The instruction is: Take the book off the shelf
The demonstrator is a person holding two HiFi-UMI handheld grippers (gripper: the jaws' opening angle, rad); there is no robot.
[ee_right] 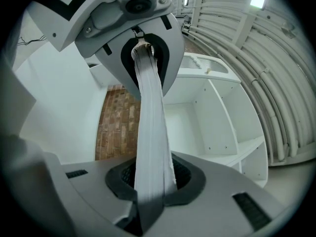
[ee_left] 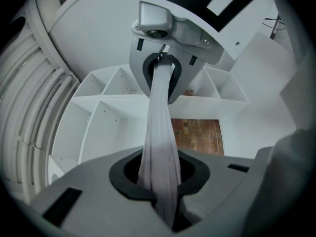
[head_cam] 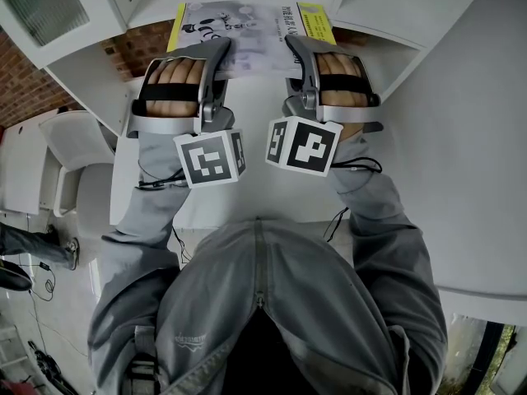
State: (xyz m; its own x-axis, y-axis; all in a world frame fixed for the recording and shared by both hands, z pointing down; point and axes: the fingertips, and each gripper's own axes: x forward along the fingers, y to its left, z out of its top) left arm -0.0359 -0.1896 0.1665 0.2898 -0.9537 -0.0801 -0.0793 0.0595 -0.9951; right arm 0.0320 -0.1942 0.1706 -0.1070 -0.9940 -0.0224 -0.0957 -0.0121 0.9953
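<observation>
Head view shows the book (head_cam: 247, 35) clamped along its near edge by both grippers, the left gripper (head_cam: 216, 54) toward its left end and the right gripper (head_cam: 298, 54) toward its right. In each gripper view the jaws stand narrow, pressed on the page edge, which runs from one pair of fingers straight across to the other. Beyond the fingertips the book hangs before the shelf (head_cam: 387, 52), seemingly clear of its compartments. Removal looks mostly done. Drawing it fully away is left.
</observation>
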